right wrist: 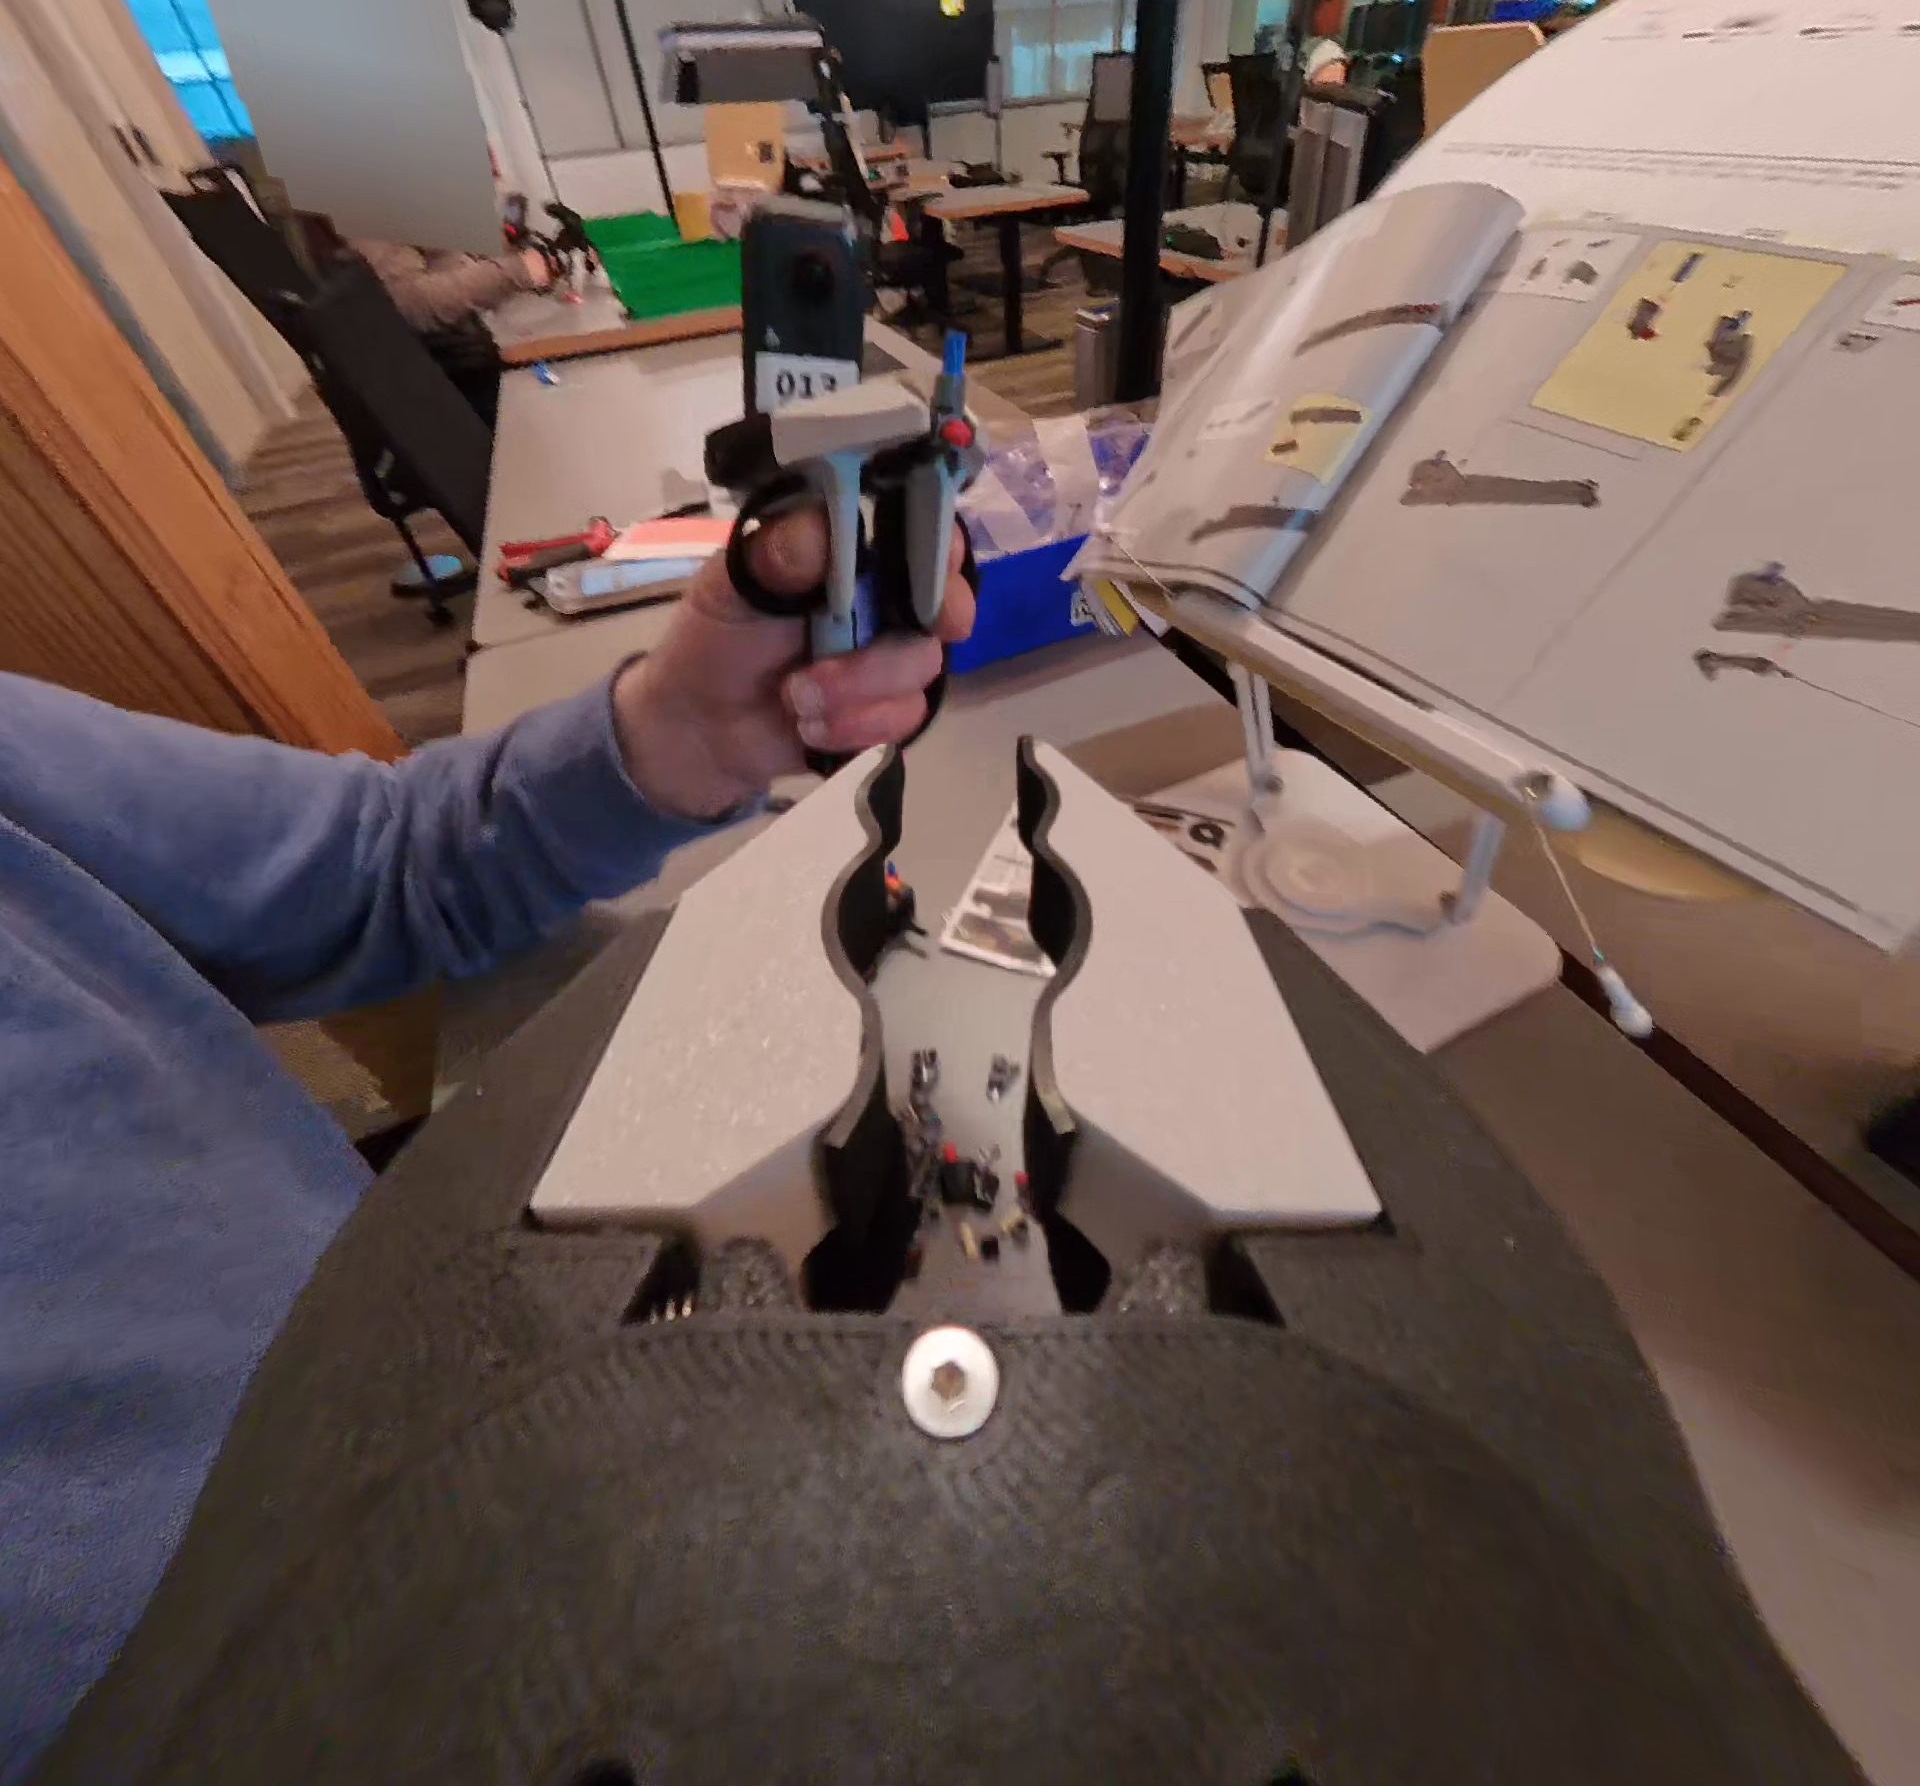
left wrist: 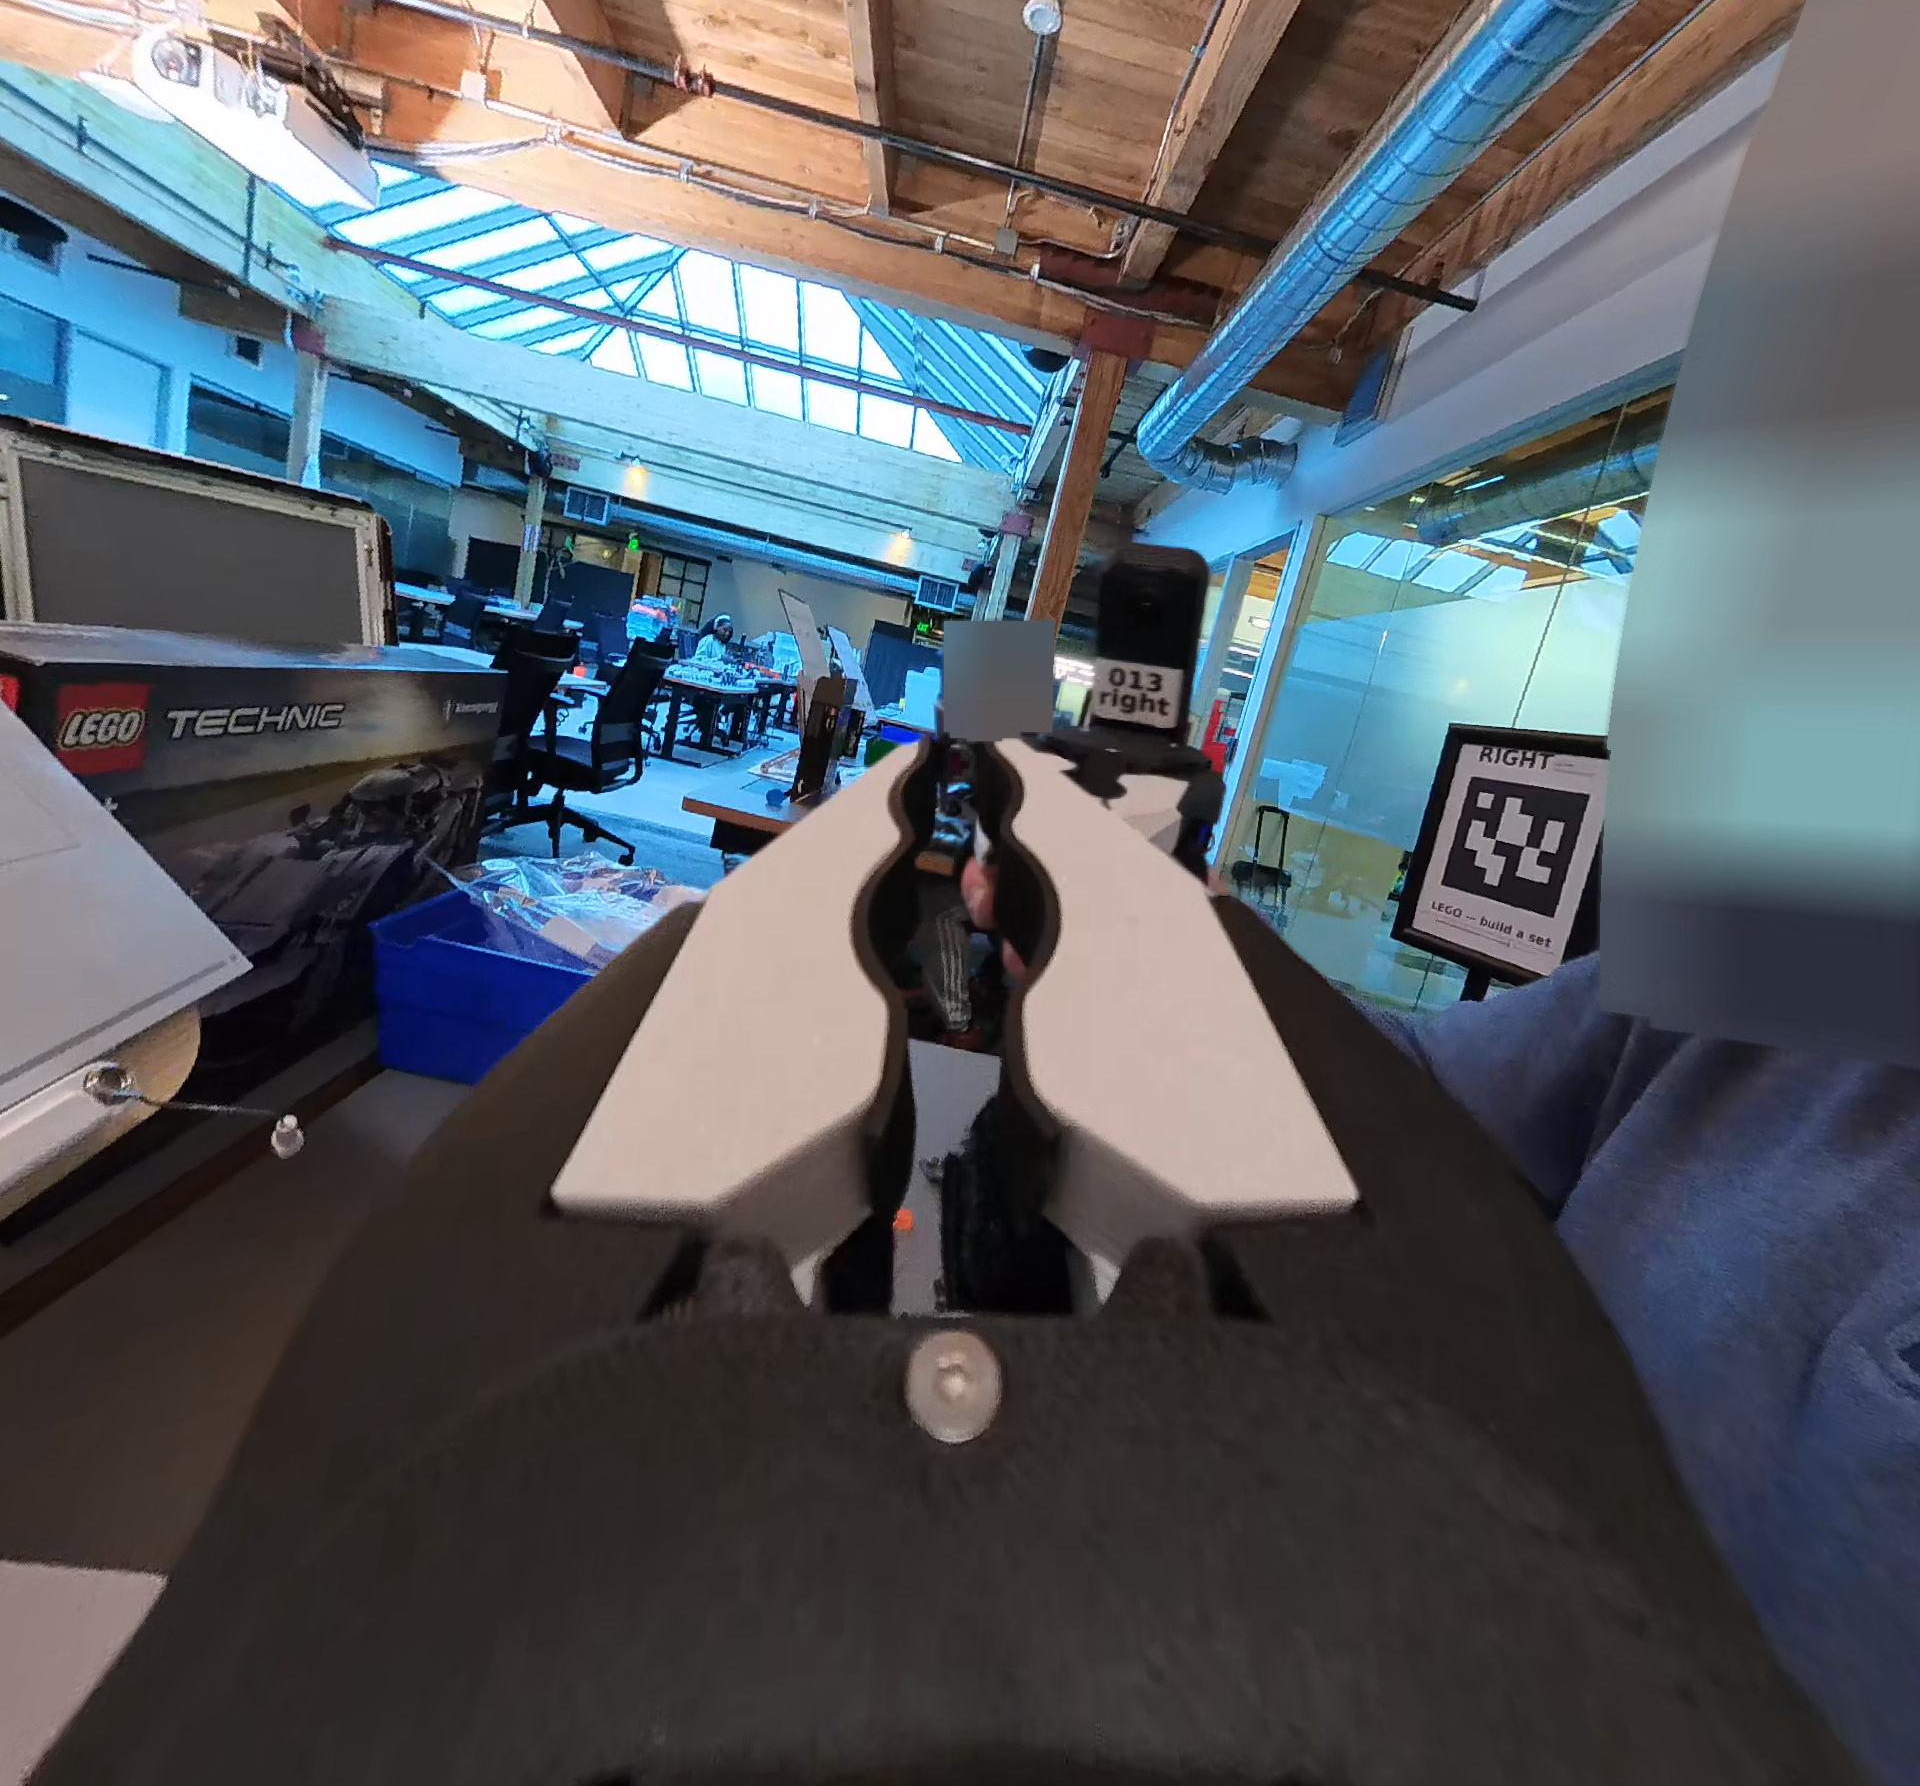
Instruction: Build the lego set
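bright skylight (left wrist: 727, 334) daylight; fisheye edges, right view motion-blurred.

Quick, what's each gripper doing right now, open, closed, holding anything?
Left gripper: closed, seemingly on a small grey Lego piece with blue and red pins.
Right gripper: open, empty.

Small dark plastic lego pieces (right wrist: 951, 1170), some red and yellow, lie scattered loose on the grey tabletop (right wrist: 940, 1009).

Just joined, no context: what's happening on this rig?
A person is building a Lego set with two handheld grippers. The left gripper, raised, is shut on a small grey Lego assembly. The right gripper is open and empty above loose Lego pieces on the table. An instruction booklet stands open alongside.
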The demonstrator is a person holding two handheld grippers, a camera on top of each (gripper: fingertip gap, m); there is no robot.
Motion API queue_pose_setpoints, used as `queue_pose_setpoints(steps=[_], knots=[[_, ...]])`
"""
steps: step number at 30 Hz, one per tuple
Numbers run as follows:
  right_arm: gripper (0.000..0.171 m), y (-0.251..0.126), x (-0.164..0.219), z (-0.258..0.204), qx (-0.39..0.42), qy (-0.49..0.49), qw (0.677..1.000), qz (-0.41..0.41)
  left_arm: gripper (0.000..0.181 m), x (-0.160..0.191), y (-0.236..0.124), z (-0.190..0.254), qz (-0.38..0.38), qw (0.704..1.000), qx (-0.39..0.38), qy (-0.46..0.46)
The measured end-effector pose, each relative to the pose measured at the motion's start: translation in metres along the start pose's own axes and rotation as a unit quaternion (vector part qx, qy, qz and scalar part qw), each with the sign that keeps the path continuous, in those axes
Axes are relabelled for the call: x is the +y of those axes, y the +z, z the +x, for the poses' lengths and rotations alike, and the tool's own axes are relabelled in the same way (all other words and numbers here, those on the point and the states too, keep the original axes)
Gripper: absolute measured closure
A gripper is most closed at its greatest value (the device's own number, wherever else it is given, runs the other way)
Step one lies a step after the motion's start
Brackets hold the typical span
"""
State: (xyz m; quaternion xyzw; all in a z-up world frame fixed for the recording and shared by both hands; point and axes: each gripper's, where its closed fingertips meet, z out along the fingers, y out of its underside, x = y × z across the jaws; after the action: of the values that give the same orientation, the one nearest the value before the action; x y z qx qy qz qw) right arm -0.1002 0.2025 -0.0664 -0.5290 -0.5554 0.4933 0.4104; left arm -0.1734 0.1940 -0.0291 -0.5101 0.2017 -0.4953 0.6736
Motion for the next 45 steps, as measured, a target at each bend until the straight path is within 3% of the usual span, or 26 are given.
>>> queue_pose_setpoints(steps=[12,26,34,45], knots=[[0.146,-0.067,0.054,-0.009,0.052,-0.01,0.997,-0.049,0.176,0.011,0.003,0.006,-0.036,0.999,-0.024,-0.004],[0.135,-0.123,0.124,0.001,0.143,-0.037,0.98,-0.137,0.176,0.06,-0.037,-0.004,-0.088,0.994,-0.057,0.0],[0.137,-0.166,0.19,0.017,0.196,-0.014,0.948,-0.25,0.176,0.073,-0.041,0.001,-0.106,0.993,-0.045,-0.002],[0.147,-0.2,0.28,0.02,0.166,0.037,0.914,-0.368,0.176,0.089,-0.031,0.008,-0.126,0.991,-0.033,-0.011]])
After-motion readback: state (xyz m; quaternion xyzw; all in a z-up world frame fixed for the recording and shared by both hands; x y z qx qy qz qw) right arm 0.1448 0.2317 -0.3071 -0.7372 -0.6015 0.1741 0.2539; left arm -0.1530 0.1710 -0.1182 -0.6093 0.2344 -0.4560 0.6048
